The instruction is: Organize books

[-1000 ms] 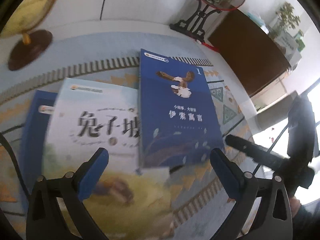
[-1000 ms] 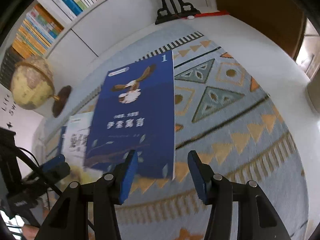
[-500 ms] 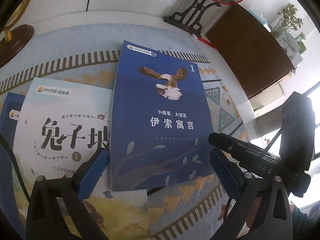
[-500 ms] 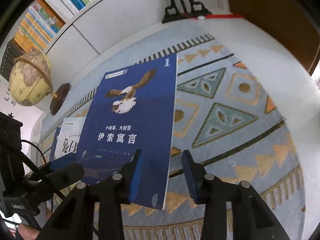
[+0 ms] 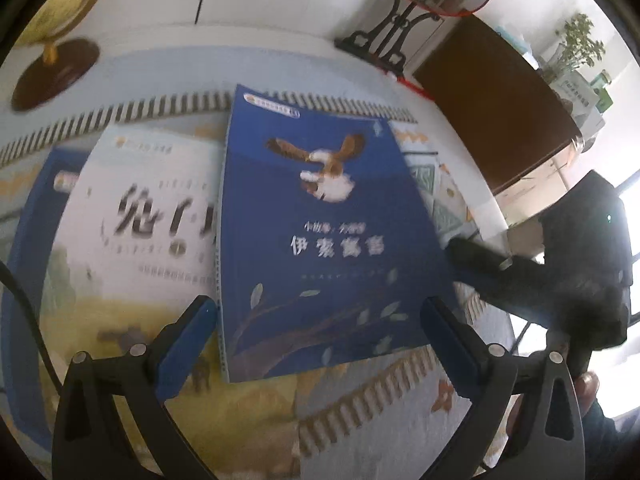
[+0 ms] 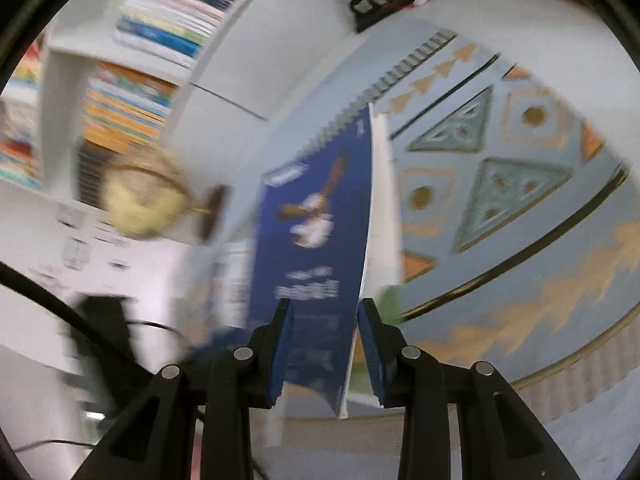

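At the bottom of the left wrist view the left gripper (image 5: 320,332) stands spread wide with nothing between its pads. Just above it the blue eagle book (image 5: 320,240) overlaps the white book (image 5: 140,220) on the patterned cloth (image 5: 380,420). The right gripper (image 6: 325,344) has just been closing, the blue book's lower edge between its pads; whether they press it I cannot tell; a globe (image 6: 144,196) sits mid-left beyond.

Both views are pretty bright, daylight blowing out a window (image 5: 630,200) at the right edge. Heavy fisheye bending and dark vignette corners. Right wrist view is badly motion-smeared, the globe (image 6: 140,196) especially.
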